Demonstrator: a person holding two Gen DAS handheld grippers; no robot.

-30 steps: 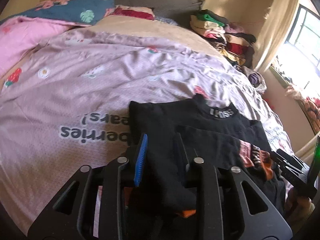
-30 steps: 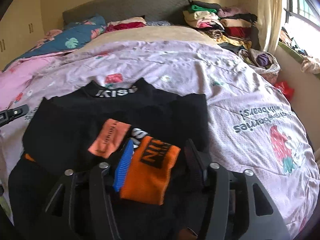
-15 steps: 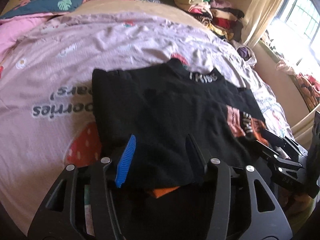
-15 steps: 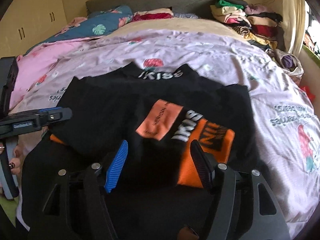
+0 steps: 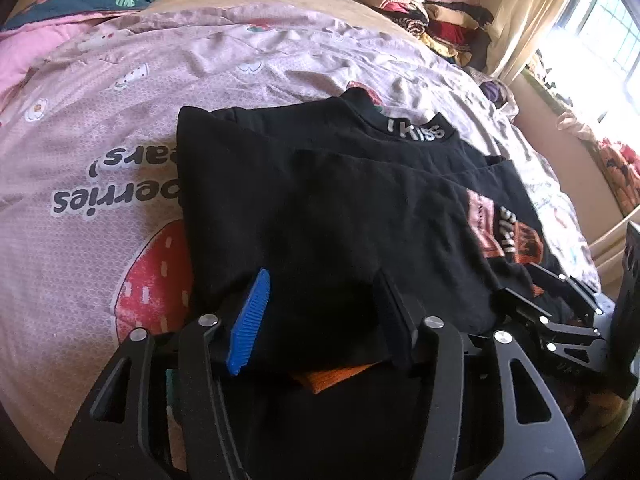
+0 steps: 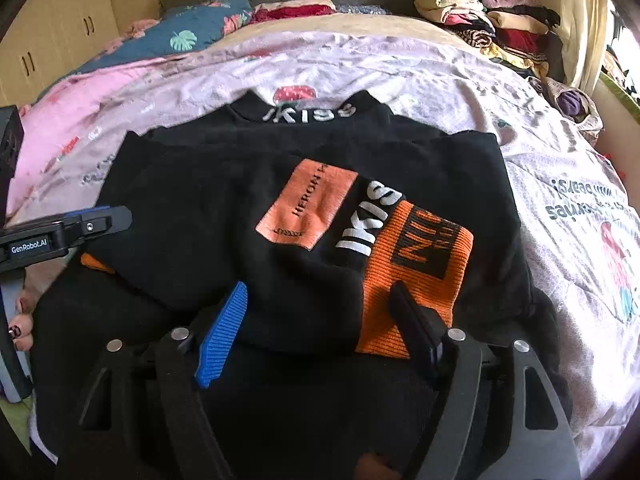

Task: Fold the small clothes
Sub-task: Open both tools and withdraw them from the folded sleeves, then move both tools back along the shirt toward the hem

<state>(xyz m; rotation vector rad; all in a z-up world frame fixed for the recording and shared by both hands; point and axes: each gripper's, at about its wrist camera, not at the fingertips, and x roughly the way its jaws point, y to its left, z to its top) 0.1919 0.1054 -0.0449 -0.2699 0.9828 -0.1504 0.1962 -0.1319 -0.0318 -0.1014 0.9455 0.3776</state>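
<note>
Each matte-black plastic left gripper [image 5: 320,316] and right gripper [image 6: 316,324] carries two fingers: one faced with a ribbed blue pad [image 5: 248,320], the other black. Silver round screws [image 5: 208,320] pin the triangular cut-out linkages. White "GenRobot.AI" lettering [image 6: 29,247] marks the left gripper's side. Dark-polished fingernails [image 6: 16,330] show beside it.

Daylight enters through the window [image 5: 600,36], which is blown out to white glare in the left wrist view. The bedspread [image 5: 120,128] near it is evenly lit. The black garment [image 6: 224,216] loses detail in shadow. Fisheye distortion bends both frames; corners vignette black.
</note>
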